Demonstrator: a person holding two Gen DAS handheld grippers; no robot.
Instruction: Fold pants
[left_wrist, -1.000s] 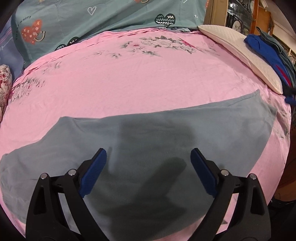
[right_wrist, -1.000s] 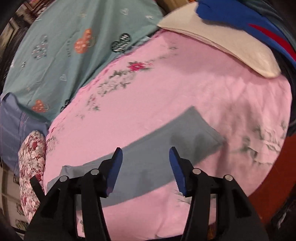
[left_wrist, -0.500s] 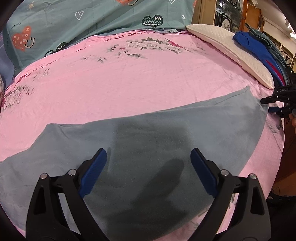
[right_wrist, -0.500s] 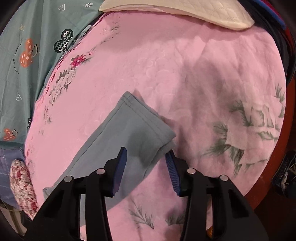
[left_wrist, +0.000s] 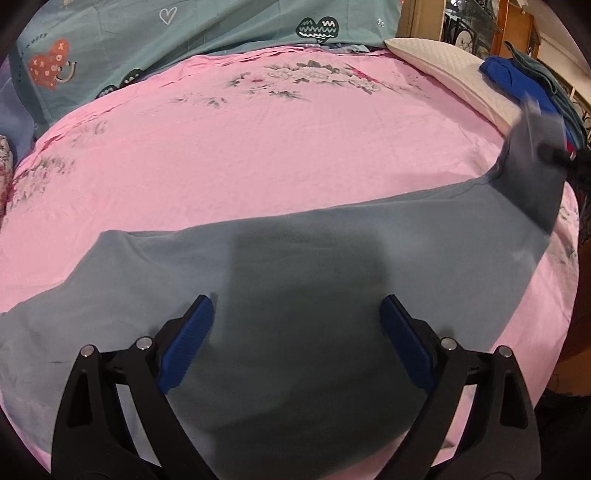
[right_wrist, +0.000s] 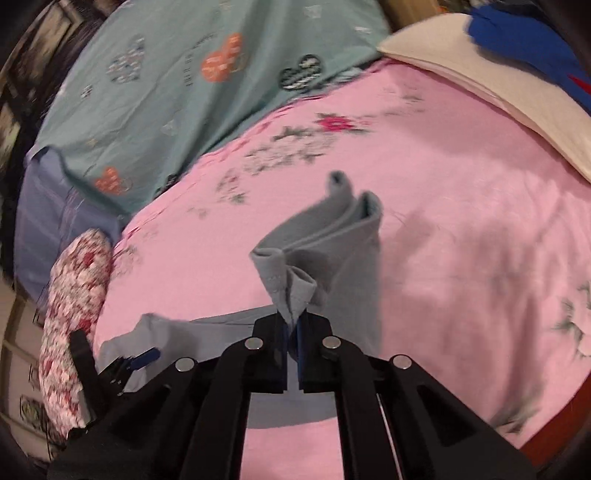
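Grey-blue soft cotton pants (left_wrist: 295, 295) are lying stretched across the pink floral bed sheet (left_wrist: 258, 147) — one leg end (right_wrist: 332, 251) is being raised off the bed. The right gripper (right_wrist: 291, 325) is pinching that hem, its fingers (right_wrist: 306, 347) closed tight on the bunched cloth. The left gripper (left_wrist: 295, 325) is hovering over the pants' middle, fingers (left_wrist: 188, 339) spread wide and gripping nothing. A cream quilted pillow (left_wrist: 450, 77) is lying at the bed's far corner — blue folded clothes (left_wrist: 517, 81) sitting on it.

Pink floral sheet (left_wrist: 258, 147); teal heart-print quilt (left_wrist: 221, 26) behind; cream pillow (left_wrist: 443, 66); blue garments (left_wrist: 517, 77).
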